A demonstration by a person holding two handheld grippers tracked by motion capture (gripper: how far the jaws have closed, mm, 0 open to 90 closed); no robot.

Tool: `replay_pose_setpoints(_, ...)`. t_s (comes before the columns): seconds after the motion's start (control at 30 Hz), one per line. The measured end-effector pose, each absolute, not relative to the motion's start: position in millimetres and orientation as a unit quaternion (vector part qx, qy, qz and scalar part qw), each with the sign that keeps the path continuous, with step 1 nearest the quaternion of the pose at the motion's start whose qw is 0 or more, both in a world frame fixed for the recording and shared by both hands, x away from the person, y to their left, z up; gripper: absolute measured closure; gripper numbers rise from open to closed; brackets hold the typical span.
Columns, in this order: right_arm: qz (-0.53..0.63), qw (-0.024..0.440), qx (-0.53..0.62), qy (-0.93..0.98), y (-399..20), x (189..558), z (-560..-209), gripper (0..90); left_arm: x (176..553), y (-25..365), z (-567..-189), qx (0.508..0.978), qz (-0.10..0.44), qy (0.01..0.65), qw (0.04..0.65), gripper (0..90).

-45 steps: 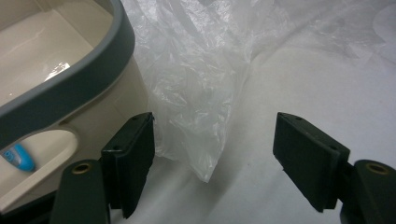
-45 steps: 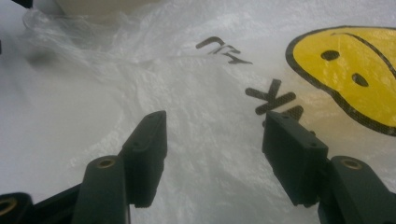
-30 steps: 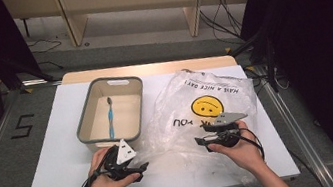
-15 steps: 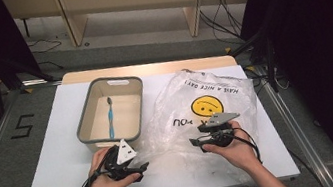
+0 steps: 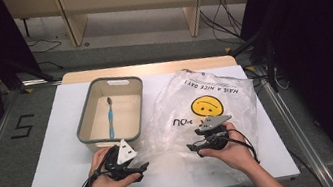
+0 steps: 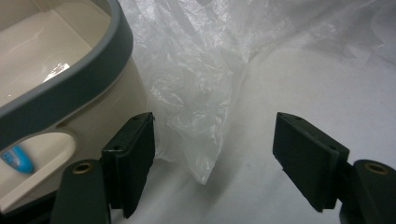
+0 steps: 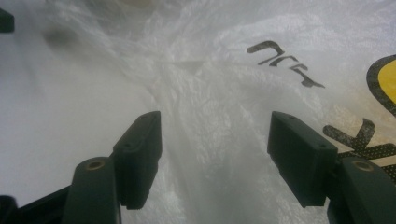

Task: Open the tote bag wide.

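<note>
1. Grey-rimmed tub (image 5: 88, 132) on white surface (image 5: 53, 157), blue toothbrush (image 5: 110, 117) lying inside.
2. Clear smiley-face bag (image 5: 206, 102) flat just right of tub, near corner (image 6: 201, 158) touching tub wall.
3. Left gripper (image 5: 133, 168) at tub's near side, jaws spread around that bag corner, nothing pinched.
4. Right gripper (image 5: 194, 147) on bag right of tub, jaws spread, not yet gripping.
5. Probably early: bag unopened, toothbrush untouched; grasping, opening, likely bagging all left.
</note>
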State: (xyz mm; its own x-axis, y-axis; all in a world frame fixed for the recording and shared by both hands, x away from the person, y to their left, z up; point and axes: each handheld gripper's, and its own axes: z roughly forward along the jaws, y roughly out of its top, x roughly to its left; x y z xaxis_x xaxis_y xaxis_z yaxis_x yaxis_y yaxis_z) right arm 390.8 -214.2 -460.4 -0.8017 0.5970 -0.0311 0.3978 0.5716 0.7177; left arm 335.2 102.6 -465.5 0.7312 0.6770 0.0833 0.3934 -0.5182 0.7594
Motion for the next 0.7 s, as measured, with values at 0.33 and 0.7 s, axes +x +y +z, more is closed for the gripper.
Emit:
replay_pose_setpoints(0.33,0.326,0.143,0.267,0.895,-213.4,391.7,-465.6,43.8,334.9,102.1,-465.6,0.851,0.187,0.314,0.376,29.4)
replay_pose_setpoints(0.7,0.303,0.147,0.259,0.905,-214.0,392.7,-467.6,63.3,335.0,101.8,-465.7,0.852,0.186,0.314,0.375,29.5)
